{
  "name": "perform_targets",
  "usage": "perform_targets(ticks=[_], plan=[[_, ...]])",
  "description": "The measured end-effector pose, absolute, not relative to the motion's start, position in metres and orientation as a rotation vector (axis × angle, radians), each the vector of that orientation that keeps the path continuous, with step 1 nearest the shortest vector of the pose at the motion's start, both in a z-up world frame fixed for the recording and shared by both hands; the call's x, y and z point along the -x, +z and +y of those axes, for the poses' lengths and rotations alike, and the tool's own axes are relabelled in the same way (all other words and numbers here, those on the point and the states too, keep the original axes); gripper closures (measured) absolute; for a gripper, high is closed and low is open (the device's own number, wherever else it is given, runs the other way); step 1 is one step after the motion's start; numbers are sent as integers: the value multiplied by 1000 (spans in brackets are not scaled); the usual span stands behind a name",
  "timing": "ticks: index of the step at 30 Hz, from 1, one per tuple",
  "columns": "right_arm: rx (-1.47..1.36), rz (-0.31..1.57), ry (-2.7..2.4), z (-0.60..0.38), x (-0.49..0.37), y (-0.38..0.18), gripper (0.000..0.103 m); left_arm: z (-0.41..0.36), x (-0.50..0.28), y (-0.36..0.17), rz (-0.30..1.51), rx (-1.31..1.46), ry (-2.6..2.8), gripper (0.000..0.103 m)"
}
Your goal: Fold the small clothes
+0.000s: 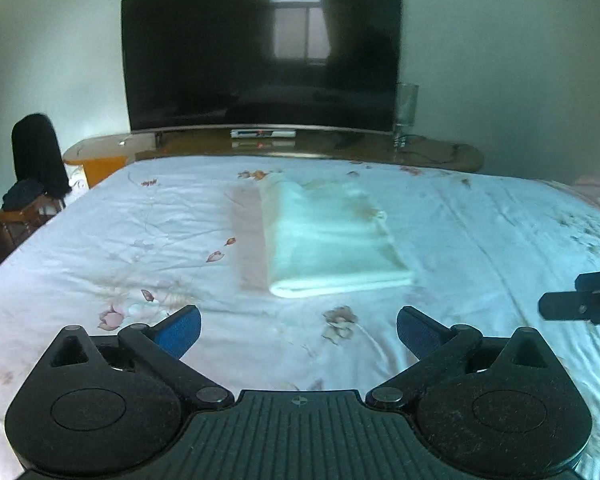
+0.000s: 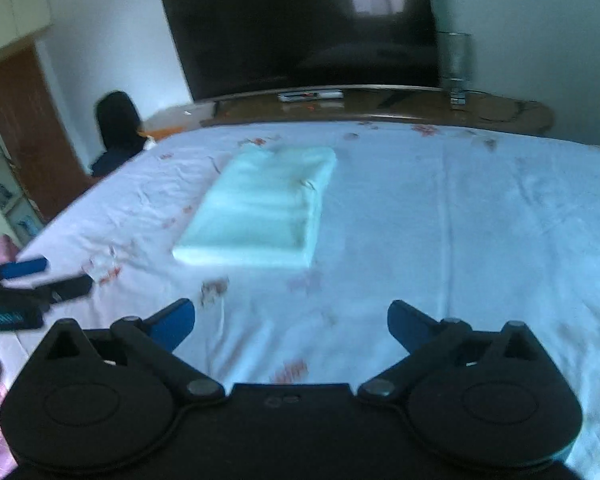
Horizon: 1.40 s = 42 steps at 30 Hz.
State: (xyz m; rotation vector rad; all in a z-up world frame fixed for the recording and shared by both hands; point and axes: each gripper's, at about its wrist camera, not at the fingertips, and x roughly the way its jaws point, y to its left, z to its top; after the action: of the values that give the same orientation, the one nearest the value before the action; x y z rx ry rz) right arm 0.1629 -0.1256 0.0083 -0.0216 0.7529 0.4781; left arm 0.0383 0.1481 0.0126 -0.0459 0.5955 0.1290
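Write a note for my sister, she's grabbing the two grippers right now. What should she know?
Left gripper: jaws wide open, nothing in them.
Right gripper: jaws wide open, nothing in them.
Pale folded cloth lies as a neat rectangle on the flowered bed sheet, ahead of both grippers and touching neither.
Done: this piece looks folded.
Left: no other small clothes show on the bed in these views; look around for the next piece.

Left gripper edge-cropped, perhaps blurred.
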Motion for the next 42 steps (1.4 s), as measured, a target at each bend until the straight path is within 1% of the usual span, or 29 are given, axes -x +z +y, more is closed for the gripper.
perform_targets(ticks=[4,8,16,25,42], plan=[[54,665,464,-130,-120,33,0,141,-3,28,579,78,131,0],[82,590,437,-130,-92,47,0,137,22,33,564,87,149,0],[77,574,460,-121,-62,46,0,129,55,32,541,104,145,0],[68,550,487,-111,-48,53,0,127,66,37,529,103,150,0],[51,533,470,-110,-51,60,0,124,56,44,516,96,141,0]])
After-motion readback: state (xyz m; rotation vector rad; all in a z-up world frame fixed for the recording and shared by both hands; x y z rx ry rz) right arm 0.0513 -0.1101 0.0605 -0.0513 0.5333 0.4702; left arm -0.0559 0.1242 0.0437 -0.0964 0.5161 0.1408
